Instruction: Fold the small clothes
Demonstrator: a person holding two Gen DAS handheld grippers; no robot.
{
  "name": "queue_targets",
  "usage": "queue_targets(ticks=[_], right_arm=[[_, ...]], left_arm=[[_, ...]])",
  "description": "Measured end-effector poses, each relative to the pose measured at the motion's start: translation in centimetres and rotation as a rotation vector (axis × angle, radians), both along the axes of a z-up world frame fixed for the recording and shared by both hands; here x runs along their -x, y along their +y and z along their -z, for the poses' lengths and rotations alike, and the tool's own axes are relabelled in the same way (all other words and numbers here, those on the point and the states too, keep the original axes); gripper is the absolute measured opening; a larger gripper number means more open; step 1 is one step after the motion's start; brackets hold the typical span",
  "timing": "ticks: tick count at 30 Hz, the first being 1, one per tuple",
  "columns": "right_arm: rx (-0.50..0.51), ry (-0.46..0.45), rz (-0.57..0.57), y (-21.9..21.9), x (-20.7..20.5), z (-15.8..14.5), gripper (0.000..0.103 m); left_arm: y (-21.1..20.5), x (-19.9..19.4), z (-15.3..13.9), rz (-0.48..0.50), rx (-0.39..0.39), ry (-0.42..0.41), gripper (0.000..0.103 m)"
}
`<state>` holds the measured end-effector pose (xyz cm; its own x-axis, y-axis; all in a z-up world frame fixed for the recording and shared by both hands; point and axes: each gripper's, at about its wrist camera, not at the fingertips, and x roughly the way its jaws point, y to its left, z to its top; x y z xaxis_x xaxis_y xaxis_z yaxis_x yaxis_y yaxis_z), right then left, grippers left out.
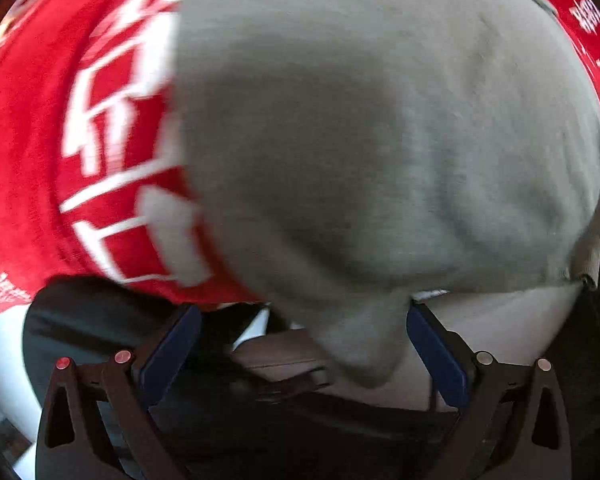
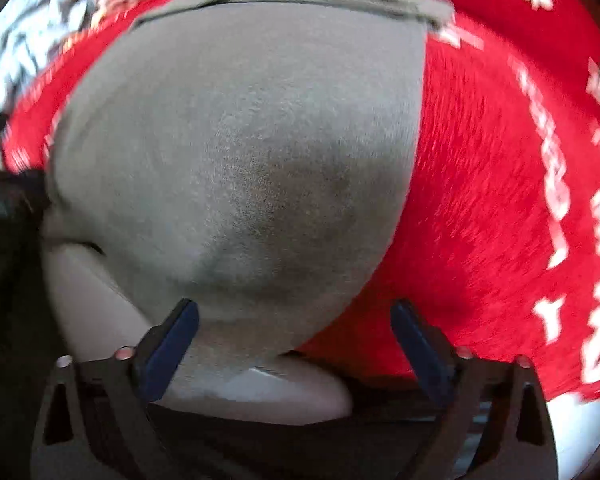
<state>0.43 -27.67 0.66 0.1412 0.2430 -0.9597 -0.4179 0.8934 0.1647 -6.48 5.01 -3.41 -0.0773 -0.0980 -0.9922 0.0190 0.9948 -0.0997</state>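
Seemingly soft and light, the grey garment (image 1: 380, 140) is seen from the left wrist lying on a red printed cloth (image 1: 28, 160), a corner hanging over the near edge of the desk (image 1: 500, 320). The left tongs (image 1: 304, 344) stand apart, with that limp corner between them but not clamped. A hold at a hemmed corner is judged best.

From the right wrist, the garment's near edge (image 2: 260, 300) again overhangs the pale desk (image 2: 260, 396). The right tongs (image 2: 296, 336) stand wide apart, gripping nothing. No containers are shown.
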Motion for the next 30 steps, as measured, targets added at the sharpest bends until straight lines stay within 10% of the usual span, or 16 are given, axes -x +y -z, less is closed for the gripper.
queue_targets(ticks=[5, 11, 17, 19, 30], right_arm=[[-0.076, 0.050, 0.028, -1.2, 0.2, 0.8, 0.081], [-0.076, 0.135, 0.004, 1.2, 1.5, 3.0, 0.039], [-0.081, 0.197, -0.016, 2.1, 2.4, 4.5, 0.037], [-0.106, 0.163, -0.021, 2.1, 2.6, 3.7, 0.011], [-0.339, -0.027, -0.025, -2.7, 3.1, -2.0, 0.007]], left_arm=[[-1.6, -0.7, 0.9, -0.035, 0.113, 0.041, 0.098], [-1.6, -1.0, 2.5, -0.090, 0.147, 0.108, 0.023], [-0.8, -0.6, 2.1, -0.119, 0.179, 0.082, 0.013], [-0.5, -0.6, 1.6, -0.116, 0.178, 0.065, 0.009], [2.1, 0.6, -3.9, -0.141, 0.205, -0.097, 0.009]])
